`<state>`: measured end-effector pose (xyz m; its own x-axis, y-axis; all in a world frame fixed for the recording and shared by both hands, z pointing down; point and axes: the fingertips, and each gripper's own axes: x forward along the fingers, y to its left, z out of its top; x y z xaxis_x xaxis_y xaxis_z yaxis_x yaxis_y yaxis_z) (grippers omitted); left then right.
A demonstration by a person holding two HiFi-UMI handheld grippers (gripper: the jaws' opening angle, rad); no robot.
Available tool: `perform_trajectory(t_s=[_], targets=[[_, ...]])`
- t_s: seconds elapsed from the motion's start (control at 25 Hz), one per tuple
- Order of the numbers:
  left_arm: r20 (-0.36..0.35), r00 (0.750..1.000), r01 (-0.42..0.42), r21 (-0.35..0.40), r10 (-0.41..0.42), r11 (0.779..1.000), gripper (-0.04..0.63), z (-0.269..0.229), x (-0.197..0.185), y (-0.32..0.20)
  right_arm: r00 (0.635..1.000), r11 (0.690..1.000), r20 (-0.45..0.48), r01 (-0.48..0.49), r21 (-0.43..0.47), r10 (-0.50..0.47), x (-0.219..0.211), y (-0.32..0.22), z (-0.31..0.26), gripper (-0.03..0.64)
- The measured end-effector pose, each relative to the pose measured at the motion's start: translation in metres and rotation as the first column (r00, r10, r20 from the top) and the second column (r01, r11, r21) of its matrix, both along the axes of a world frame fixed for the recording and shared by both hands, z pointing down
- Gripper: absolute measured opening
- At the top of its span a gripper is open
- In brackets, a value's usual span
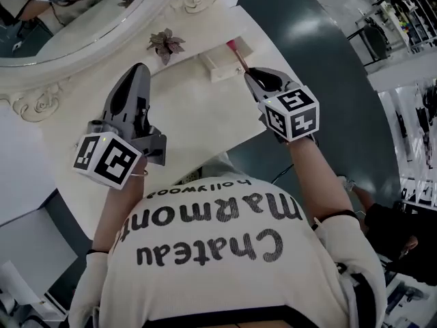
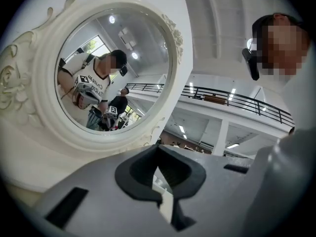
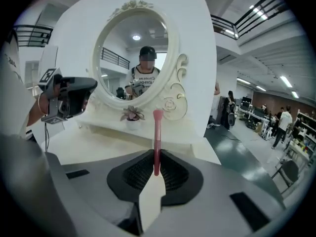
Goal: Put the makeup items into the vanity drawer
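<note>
**Right gripper view: pads shut on a slim pink stick above the vanity**

Pinched between the dark fingers of the right gripper: the near end of a slim pink stick. Held tight there, with most of its length jutting straight out past the tips toward the oval mirror.

From the head view, gripped the same way at the nose of the right gripper. Slanted up and away from there, with the far end of the stick over the small open drawer at the back of the white vanity top. Unclear whether that far end touches the drawer or only hangs above it.

Just left of the drawer, a little potted plant at the foot of the mirror frame.

Well to the left of the drawer and raised over the vanity top, the left gripper. Closed on nothing in the left gripper view, pads together, with only the carved mirror frame and a reflection of the person beyond.
</note>
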<state>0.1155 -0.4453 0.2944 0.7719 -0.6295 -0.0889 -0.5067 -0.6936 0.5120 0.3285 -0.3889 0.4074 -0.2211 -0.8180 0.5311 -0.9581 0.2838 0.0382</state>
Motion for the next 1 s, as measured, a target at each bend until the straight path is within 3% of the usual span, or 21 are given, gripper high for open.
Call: perform_trajectory(t_s=[0.2,0.36,0.56,0.8,1.0], targets=[[0.008,0.996,0.085,-0.013,-0.085,0.996,0.008,0.001,-0.005,-0.012,0.99,0.988,-0.072,0.116,-0.102,-0.124,0.012,-0.017,0.029,0.057],[0.021,0.988,0.152,-0.013,-0.152,0.988,0.008,-0.001,-0.012,-0.016,0.956,0.955,-0.135,0.233,-0.181,-0.259,0.017,-0.029,0.046,0.057],[0.033,0.972,0.235,-0.014,-0.235,0.972,0.008,-0.003,-0.027,-0.02,0.886,0.889,-0.194,0.36,-0.283,-0.421,0.021,-0.041,0.06,0.057],[0.038,0.952,0.305,-0.012,-0.304,0.952,0.008,-0.007,-0.041,-0.024,0.807,0.824,-0.251,0.43,-0.368,-0.534,0.028,-0.057,0.072,0.057],[0.041,0.937,0.347,-0.013,-0.346,0.938,0.008,-0.008,-0.05,-0.026,0.723,0.748,-0.269,0.493,-0.444,-0.636,0.026,-0.066,0.082,0.057]])
